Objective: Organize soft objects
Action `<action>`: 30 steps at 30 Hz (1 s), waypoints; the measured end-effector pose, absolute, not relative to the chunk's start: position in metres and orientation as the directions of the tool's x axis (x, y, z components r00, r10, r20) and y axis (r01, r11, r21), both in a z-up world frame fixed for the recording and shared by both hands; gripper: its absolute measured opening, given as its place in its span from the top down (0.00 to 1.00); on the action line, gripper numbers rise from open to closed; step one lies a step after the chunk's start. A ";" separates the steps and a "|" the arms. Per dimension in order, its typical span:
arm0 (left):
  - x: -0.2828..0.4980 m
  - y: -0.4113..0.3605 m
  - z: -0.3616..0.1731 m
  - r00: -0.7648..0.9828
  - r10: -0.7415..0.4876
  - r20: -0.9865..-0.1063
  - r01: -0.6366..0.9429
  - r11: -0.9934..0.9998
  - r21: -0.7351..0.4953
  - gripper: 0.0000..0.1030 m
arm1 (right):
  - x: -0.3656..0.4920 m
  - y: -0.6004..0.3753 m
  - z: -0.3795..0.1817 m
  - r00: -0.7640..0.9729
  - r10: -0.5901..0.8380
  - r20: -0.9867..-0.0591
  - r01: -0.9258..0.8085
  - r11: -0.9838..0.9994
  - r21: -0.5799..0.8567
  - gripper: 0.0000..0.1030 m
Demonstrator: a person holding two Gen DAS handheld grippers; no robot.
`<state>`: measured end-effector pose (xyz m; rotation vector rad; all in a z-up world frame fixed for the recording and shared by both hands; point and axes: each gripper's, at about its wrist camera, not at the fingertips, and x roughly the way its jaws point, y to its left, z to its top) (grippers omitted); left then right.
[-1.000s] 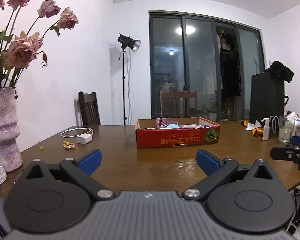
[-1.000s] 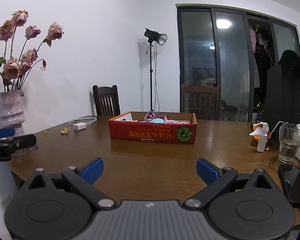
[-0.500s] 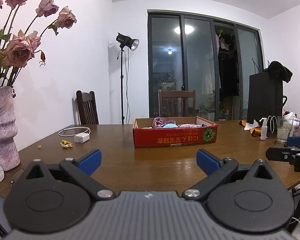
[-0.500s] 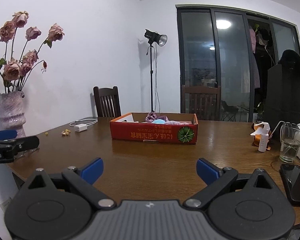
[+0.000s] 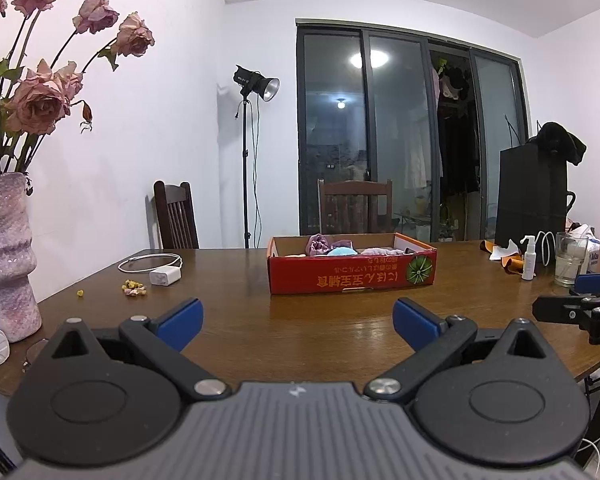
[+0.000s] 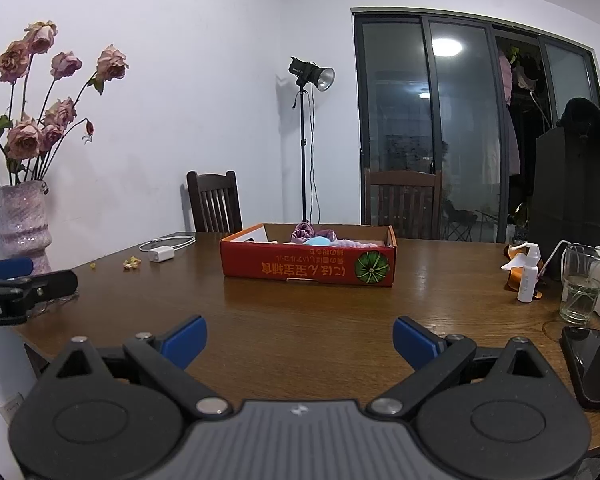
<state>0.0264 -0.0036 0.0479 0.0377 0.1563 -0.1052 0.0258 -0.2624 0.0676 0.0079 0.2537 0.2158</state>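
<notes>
Tongs (image 5: 296, 320) of the left hand are hovering level above the near edge of the wooden worktop (image 5: 324, 332), blue-padded fingers spread wide with nothing between them, aiming at the red cardboard box (image 5: 352, 266). That shallow, open-topped box is sitting on the worktop well beyond the fingertips; soft objects (image 5: 332, 246) are lying inside it, purple, pale blue and pink bundles of fabric poking just over the rim, their lower parts hidden by the box wall. Left of the box a white charger with its coiled cable (image 5: 156, 268) is lying flat, and further left a rough, ribbed pink vase (image 5: 4, 256) is holding dried roses. Right of the box, the right tongs (image 5: 576, 306) are showing at the frame edge, cut off.

Right tongs (image 6: 300, 340), seen from their own camera, are likewise hovering level over the glossy worktop (image 6: 300, 320), fingers spread apart and gripping nothing. Ahead of them the red box (image 6: 308, 266) is standing well apart, the soft objects (image 6: 320, 238) bunched inside it and mostly hidden. Right of the box a white spray bottle (image 6: 528, 274) and a clear glass (image 6: 584, 284) are standing; a dark phone (image 6: 588, 364) is lying nearer, partly cut off. Left of the box, the left tongs (image 6: 16, 288) are intruding at the frame edge.
</notes>
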 end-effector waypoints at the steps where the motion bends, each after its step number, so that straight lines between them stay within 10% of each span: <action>1: 0.026 -0.004 0.048 0.982 -0.101 -0.157 0.107 0.994 0.029 0.00 | 0.026 -0.263 0.068 0.945 0.214 -0.247 -0.211 0.977 0.037 0.03; 30: 0.022 -0.009 0.050 0.984 -0.097 -0.147 0.106 0.993 0.055 0.00 | 0.025 -0.264 0.067 0.952 0.199 -0.233 -0.195 0.980 0.041 0.03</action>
